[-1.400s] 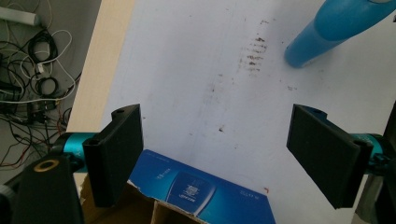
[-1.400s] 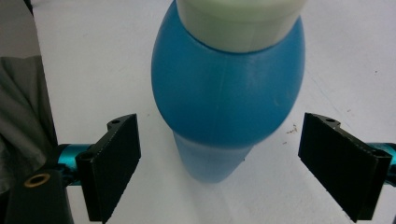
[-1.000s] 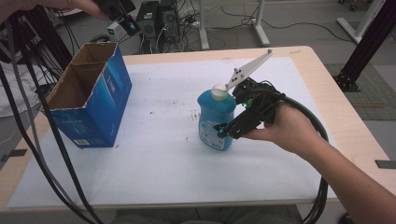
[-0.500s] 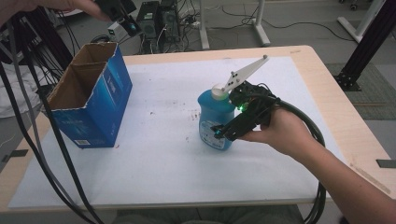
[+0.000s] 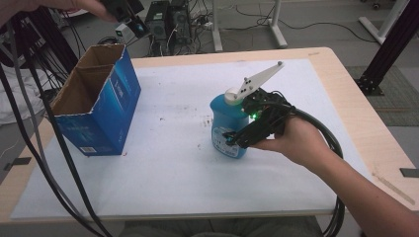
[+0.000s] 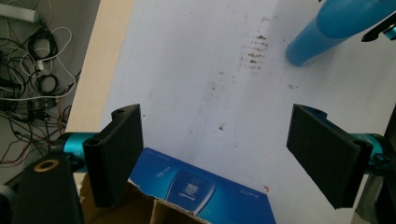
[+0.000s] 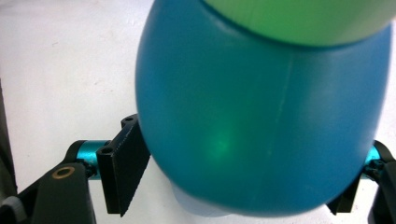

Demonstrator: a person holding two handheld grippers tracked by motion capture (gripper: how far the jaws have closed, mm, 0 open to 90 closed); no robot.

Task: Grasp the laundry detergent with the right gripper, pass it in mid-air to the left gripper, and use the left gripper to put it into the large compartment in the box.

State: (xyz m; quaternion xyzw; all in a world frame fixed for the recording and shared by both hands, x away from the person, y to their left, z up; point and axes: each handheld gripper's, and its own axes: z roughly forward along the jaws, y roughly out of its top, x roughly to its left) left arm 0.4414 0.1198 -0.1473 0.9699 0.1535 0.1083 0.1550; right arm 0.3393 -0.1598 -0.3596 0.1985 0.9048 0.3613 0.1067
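The blue bottle (image 5: 228, 127) stands upright near the middle of the desk (image 5: 341, 74), toward its right half. In the right gripper view its body bulges across both jaws, hiding the right pad almost wholly. The right gripper (image 5: 236, 138) has just been closing and now clamps the bottle's sides (its pale cap is cut off at the top). The left gripper (image 6: 217, 154), raised near the desk's far left corner, hangs released above the blue carton (image 5: 96, 111), its pads wide apart.
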